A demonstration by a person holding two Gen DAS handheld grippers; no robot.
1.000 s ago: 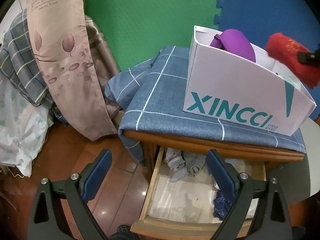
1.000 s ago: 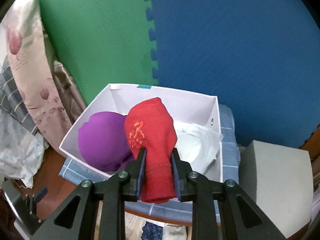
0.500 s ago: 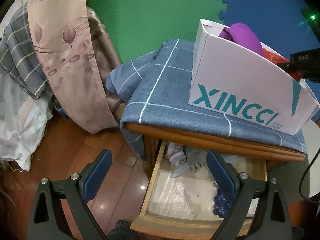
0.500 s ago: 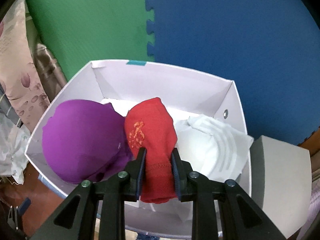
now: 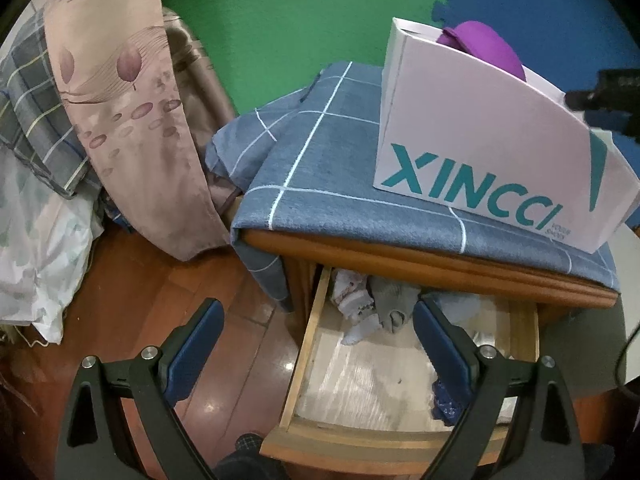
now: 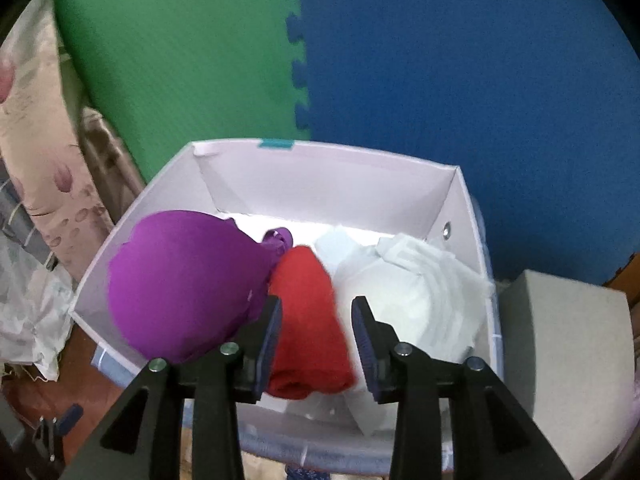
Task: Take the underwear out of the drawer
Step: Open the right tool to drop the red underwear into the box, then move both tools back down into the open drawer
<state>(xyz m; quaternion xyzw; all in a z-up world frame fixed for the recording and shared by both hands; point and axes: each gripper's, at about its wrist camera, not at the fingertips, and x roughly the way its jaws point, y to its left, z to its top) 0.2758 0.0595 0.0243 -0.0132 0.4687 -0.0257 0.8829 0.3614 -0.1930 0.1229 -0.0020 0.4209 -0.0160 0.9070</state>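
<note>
In the right wrist view my right gripper (image 6: 317, 312) is open just above the white box (image 6: 328, 172). The red underwear (image 6: 308, 320) lies loose in the box between the jaws, beside a purple bra (image 6: 184, 280) and white garments (image 6: 416, 292). In the left wrist view my left gripper (image 5: 316, 320) is open and empty above the open wooden drawer (image 5: 304, 344). Grey and white underwear (image 5: 372, 312) lies at the drawer's back, and a dark blue piece (image 5: 444, 400) at its right. The box (image 5: 480, 160) stands on the nightstand top.
A blue checked cloth (image 5: 320, 168) covers the nightstand. Pillows and bedding (image 5: 80, 120) pile up at the left over the wooden floor (image 5: 160, 300). A grey block (image 6: 568, 344) stands right of the box. Green and blue foam mats (image 6: 360, 60) line the wall.
My right gripper has opened and let go of the red underwear, which now rests in the box. The left gripper has held nearly still over the drawer.
</note>
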